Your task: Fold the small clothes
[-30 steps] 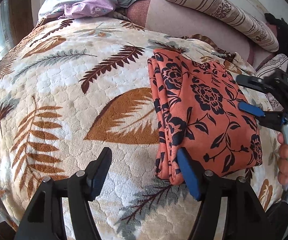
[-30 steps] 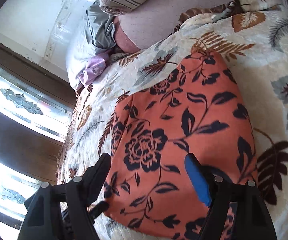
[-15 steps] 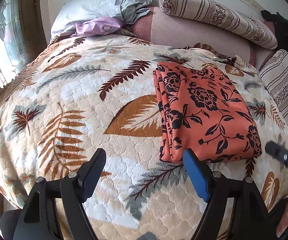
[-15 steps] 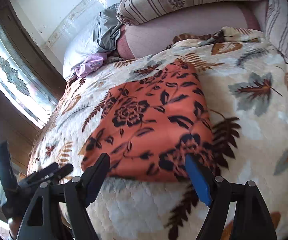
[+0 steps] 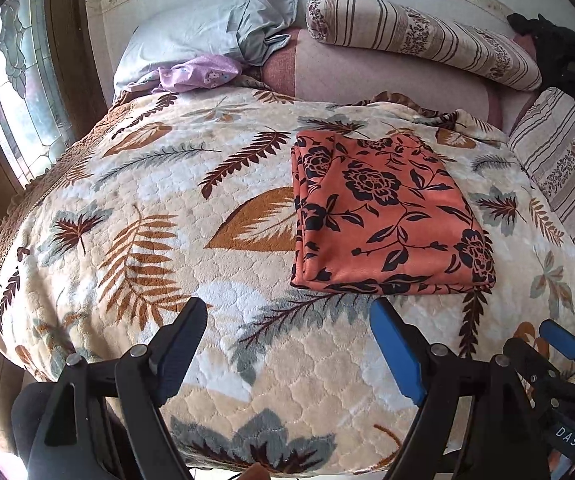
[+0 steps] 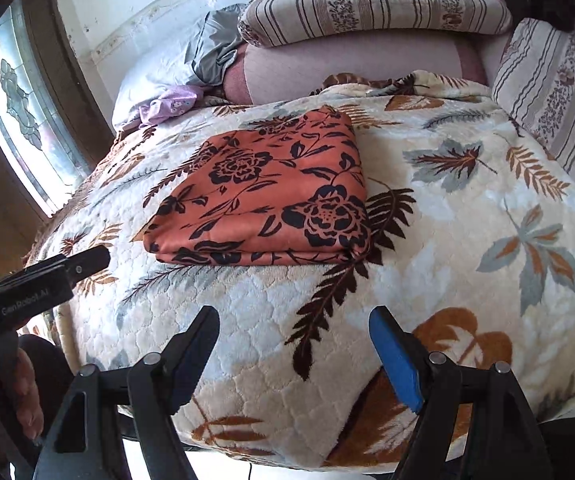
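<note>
Folded cloth (image 5: 387,216) on blanket (image 5: 167,240), 1 o'clock of left gripper (image 5: 287,344). Pillows (image 5: 419,36) behind at 12. Window (image 5: 19,92) at 10. Right gripper (image 6: 293,350) at 3, apart from cloth.

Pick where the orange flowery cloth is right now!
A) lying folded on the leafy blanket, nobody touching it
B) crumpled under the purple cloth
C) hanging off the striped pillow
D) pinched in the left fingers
A: the orange cloth lies folded flat on the blanket, and both the left gripper and the right gripper hang open, short of it.
</note>
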Available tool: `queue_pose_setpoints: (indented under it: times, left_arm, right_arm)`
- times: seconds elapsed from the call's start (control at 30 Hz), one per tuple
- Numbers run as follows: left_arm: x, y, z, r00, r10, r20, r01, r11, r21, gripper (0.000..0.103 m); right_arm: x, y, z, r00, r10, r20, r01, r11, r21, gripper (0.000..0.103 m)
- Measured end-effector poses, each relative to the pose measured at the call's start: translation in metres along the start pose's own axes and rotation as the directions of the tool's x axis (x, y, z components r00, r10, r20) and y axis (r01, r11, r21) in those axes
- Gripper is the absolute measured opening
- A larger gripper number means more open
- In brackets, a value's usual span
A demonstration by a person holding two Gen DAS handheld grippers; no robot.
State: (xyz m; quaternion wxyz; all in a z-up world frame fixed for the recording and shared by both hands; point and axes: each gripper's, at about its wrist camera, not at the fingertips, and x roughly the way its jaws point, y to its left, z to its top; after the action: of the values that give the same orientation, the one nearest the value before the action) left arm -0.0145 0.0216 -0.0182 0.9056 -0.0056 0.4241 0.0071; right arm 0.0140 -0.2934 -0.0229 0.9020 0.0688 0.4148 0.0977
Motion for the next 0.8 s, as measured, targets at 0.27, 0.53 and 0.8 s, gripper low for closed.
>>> queue_pose_setpoints:
  times: [0.27, 0.53, 0.8]
  left_arm:
    - [-0.014, -0.003, 0.000, 1.000, 0.004, 0.028, -0.004, 1.000, 0.011, 0.090]
    - [-0.015, 0.006, 0.003, 0.999, 0.006, 0.036, -0.005, 1.000, -0.009, 0.095]
    - [-0.003, 0.021, 0.003, 1.000, -0.015, 0.014, 0.015, 0.999, -0.028, 0.100]
  right_arm:
    - [-0.005, 0.012, 0.024, 0.994, -0.105, 0.003, 0.105, 0.992, -0.064, 0.100]
    - [0.003, 0.022, 0.031, 0.987, -0.157, -0.024, 0.155, 0.986, -0.068, 0.103]
    - [0.008, 0.021, 0.034, 0.991, -0.128, -0.045, 0.127, 0.991, -0.042, 0.103]
